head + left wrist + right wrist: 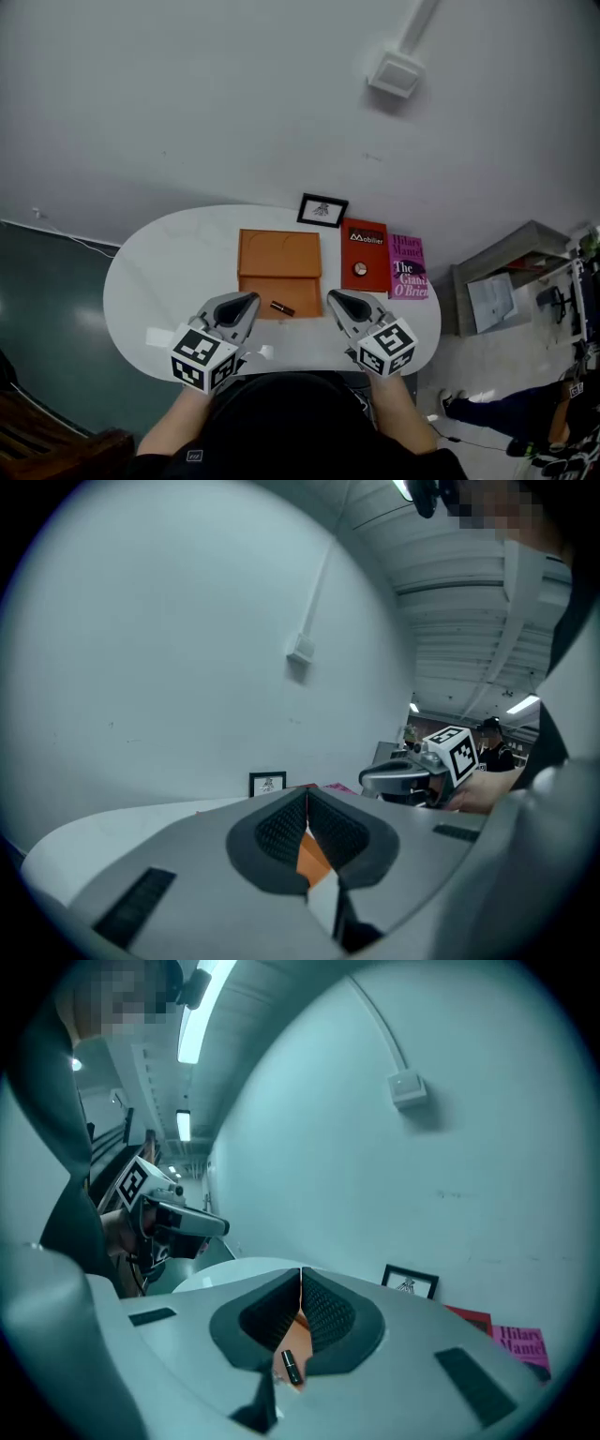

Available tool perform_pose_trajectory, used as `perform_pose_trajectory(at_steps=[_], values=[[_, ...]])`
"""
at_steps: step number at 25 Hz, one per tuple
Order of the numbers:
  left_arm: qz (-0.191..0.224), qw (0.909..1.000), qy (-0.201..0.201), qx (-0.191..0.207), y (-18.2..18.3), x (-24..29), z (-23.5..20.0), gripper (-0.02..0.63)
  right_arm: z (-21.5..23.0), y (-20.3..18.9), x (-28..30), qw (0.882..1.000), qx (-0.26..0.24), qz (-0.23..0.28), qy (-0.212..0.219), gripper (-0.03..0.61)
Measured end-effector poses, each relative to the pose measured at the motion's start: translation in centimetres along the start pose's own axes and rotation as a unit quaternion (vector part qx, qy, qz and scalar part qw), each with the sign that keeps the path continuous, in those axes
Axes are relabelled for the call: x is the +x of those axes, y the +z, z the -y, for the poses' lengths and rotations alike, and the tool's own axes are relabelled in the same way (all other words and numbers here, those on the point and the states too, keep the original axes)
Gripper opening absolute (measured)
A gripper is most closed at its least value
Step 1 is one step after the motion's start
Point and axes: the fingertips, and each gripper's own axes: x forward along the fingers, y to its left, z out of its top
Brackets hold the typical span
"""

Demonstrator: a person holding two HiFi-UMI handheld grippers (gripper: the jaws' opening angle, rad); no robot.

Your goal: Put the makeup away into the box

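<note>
An open orange box (pixel 278 270) lies in the middle of the white oval table (pixel 169 281). A small dark lipstick tube (pixel 282 307) lies at the box's near edge; through the gap below the jaws in the right gripper view the tube (pixel 292 1368) shows against the orange box (pixel 302 1339). My left gripper (pixel 251 300) hovers just left of the tube, jaws together and empty. On the other side my right gripper (pixel 333 297) is likewise shut with nothing in it. A small round item (pixel 360 269) rests on the red book. In the left gripper view the left gripper (pixel 307 799) points over the orange box (pixel 314 857).
A red book (pixel 366 246) and a pink book (pixel 409 267) lie right of the box. A small framed picture (pixel 322 210) stands behind it by the wall. A small white scrap (pixel 265 352) lies at the table's near edge. A grey cabinet (pixel 506 272) stands to the right.
</note>
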Motion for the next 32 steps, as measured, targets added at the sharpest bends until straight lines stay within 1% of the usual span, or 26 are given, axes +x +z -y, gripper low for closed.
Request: perform_pose_trajectory(at_steps=[3,7,10,13,16,19,25,32], values=[[0.007,1.0000,-0.002,-0.002,0.6,1.1,1.3,0.014,1.0,1.4,-2.4,1.000,-0.007,0.026,-0.013,0.037],[0.007,1.0000,0.001,-0.003,1.0,3.6,3.2,0.014,3.5,1.7,-5.2,0.998,0.005,0.052,-0.020,0.037],[0.009,0.9999,0.006,-0.001,1.6,6.7,5.3,0.014,6.1,0.7,-7.5,0.999,0.004,0.048,-0.017,0.037],[0.015,0.9999,0.005,0.002,2.6,10.2,8.4,0.014,9.1,-0.4,-10.3,0.999,0.006,0.046,-0.013,0.037],[0.009,0.9999,0.004,0.008,2.9,13.7,11.6,0.014,12.3,-1.7,-13.0,0.999,0.013,0.049,-0.005,0.037],[0.002,0.9998,0.013,0.013,2.7,16.6,14.1,0.014,15.3,-3.1,-14.8,0.999,0.021,0.045,0.008,0.037],[-0.009,0.9989,0.046,-0.003,2.1,19.4,16.6,0.014,18.4,-5.4,-16.2,0.998,0.032,0.033,0.046,0.037],[-0.031,0.9984,0.046,-0.010,1.1,21.0,17.4,0.014,20.1,-6.3,-14.7,0.997,0.036,0.026,0.063,0.038]])
